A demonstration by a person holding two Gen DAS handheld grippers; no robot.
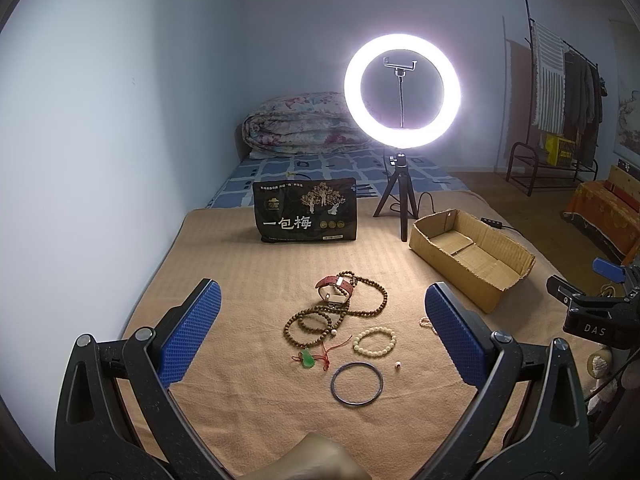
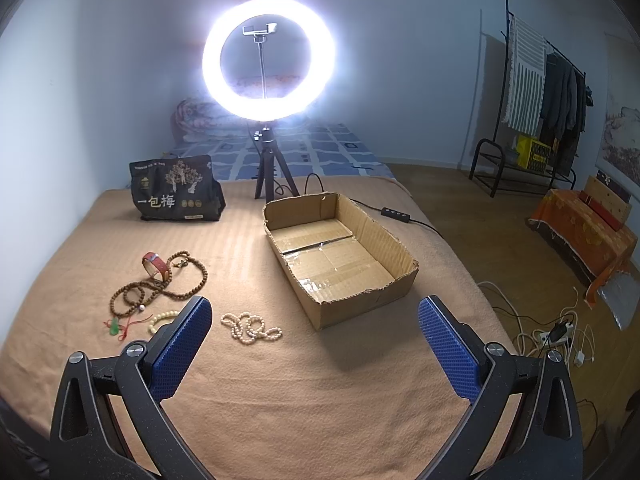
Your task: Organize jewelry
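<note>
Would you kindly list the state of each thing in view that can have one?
Left gripper: open, empty.
Right gripper: open, empty.
Box: open-topped, empty.
Ring light: switched on.
Phone clip: empty.
Watch: on its side, lying on the brown beads.
Pearl strand: loosely heaped on the blanket.
Snack bag: standing upright.

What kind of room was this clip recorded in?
Most likely a bedroom in a home, set up for filming. A folded floral quilt lies at the far end of the bed, a clothes rack hung with garments stands by the wall, and a lit ring light stands on the bed.
</note>
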